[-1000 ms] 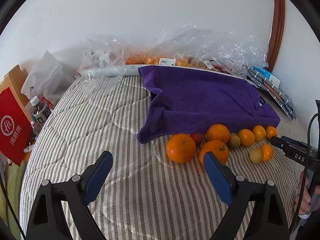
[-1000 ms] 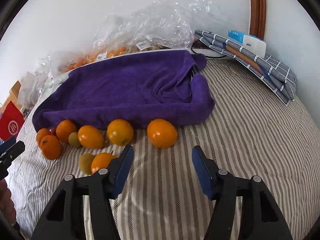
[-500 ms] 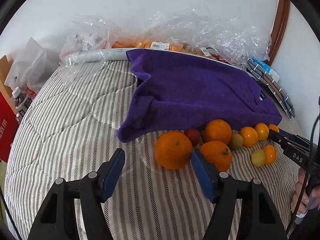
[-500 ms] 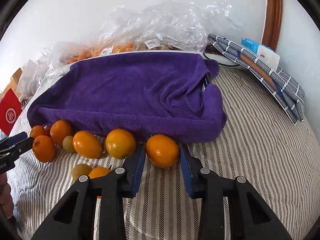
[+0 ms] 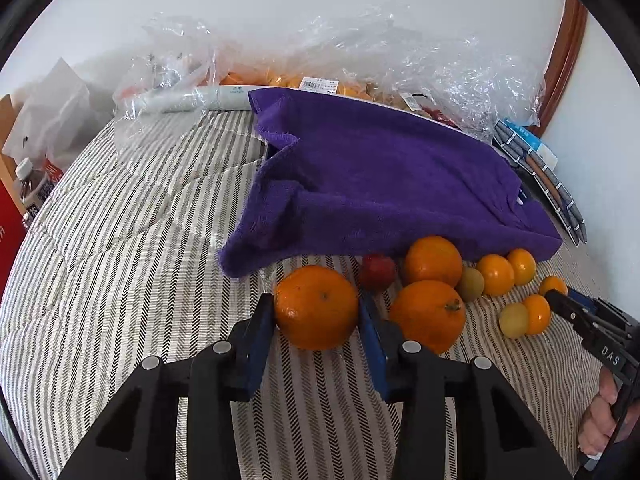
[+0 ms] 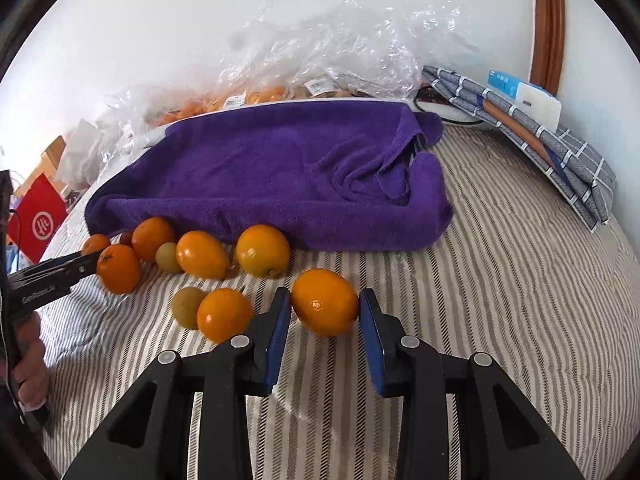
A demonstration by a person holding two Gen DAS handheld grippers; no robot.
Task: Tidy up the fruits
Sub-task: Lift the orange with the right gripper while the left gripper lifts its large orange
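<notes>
Several oranges and small yellow-green fruits lie in a row on the striped bed in front of a purple towel [image 5: 384, 184]. My left gripper [image 5: 318, 316] is shut on a large orange [image 5: 316, 306] at the row's left end, both blue pads against its sides. A second large orange [image 5: 428, 314] and a small red fruit [image 5: 378, 272] lie just right of it. My right gripper [image 6: 324, 320] is shut on a smaller orange [image 6: 325, 301] at the row's right end, which appears lifted off the row. The purple towel [image 6: 280, 172] also shows in the right wrist view.
Clear plastic bags [image 5: 360, 60] with more fruit lie behind the towel by the wall. A folded checked cloth [image 6: 552, 136] and a box lie at the back right. A bottle [image 5: 30, 188] and red bag [image 6: 38, 216] stand at the bed's left edge.
Both grippers moved forward and closed. The left one closed around the large orange. The right one closed on the small orange and drew it away from the towel.
</notes>
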